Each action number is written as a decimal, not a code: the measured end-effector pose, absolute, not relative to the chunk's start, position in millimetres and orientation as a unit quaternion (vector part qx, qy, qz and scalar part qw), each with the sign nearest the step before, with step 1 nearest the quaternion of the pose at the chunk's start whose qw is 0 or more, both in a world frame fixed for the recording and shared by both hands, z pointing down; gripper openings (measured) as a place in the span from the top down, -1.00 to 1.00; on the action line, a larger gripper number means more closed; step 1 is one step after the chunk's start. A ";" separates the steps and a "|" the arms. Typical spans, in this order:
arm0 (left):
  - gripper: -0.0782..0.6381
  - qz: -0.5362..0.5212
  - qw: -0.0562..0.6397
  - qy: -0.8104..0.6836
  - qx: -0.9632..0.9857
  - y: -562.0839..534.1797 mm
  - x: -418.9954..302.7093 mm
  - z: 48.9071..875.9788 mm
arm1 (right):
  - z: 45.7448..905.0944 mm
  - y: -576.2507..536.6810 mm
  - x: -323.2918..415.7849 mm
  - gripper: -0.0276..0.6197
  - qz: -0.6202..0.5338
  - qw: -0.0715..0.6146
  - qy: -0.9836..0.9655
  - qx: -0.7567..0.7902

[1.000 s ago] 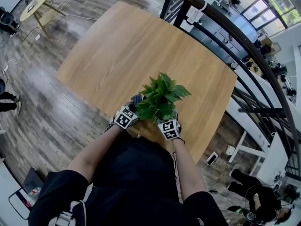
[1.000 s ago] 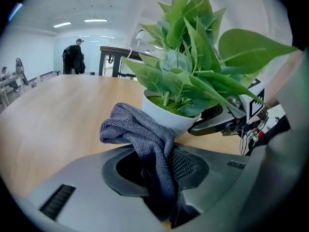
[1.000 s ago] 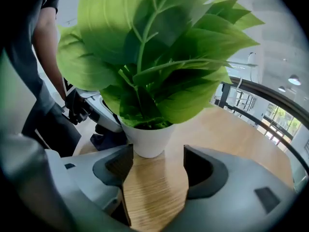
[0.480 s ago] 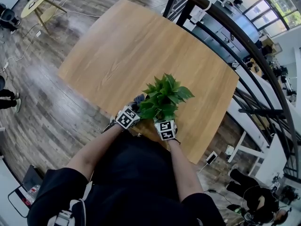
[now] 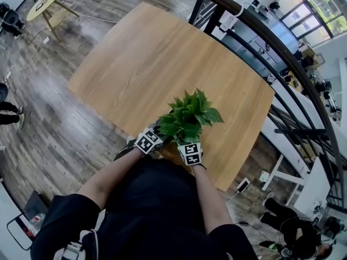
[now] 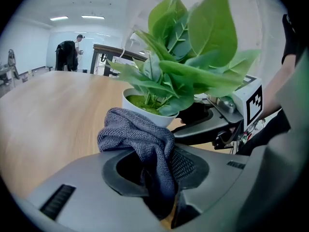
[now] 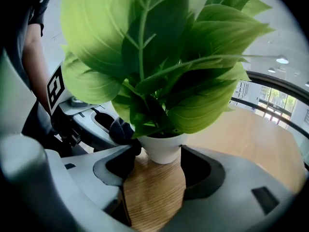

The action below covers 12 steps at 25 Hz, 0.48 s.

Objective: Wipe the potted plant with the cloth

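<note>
Where the wooden worktop (image 5: 135, 64) meets its near edge, the potted plant (image 5: 188, 121) is seen standing upright. On the plant's right, the right tongs (image 7: 158, 151) are spread wide and set against both sides of the white pot. On its left, the left tongs (image 6: 161, 170) are clamped on a grey cloth (image 6: 140, 134), bunched against the pot.

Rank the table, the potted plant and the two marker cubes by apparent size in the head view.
1. table, by far the largest.
2. potted plant, its leaves spreading wider than either cube.
3. left marker cube and right marker cube: they look alike, so they are not ranked against each other.
</note>
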<state>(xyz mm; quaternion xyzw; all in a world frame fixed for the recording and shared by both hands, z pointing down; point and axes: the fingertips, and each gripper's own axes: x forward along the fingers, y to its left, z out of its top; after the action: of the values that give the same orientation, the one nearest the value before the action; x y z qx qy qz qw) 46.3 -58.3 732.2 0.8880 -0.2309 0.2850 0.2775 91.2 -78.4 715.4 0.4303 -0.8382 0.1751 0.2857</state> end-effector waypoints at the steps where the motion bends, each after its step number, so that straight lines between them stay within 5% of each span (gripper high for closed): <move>1: 0.38 0.288 0.276 -0.230 0.888 -57.2 45.4 732.8 | 715.3 -76.0 88.3 -0.03 0.168 0.290 -0.841 0.426; 12: 0.38 0.289 0.257 -0.246 0.889 -62.4 29.7 733.6 | 719.9 -62.6 106.5 -0.03 0.154 0.302 -0.837 0.429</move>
<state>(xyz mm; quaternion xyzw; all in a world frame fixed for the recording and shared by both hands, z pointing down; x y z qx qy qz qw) 29.7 -62.4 733.6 0.8889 -0.2461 0.2888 0.2566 106.5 -62.6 719.9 0.4288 -0.8372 0.1544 0.3024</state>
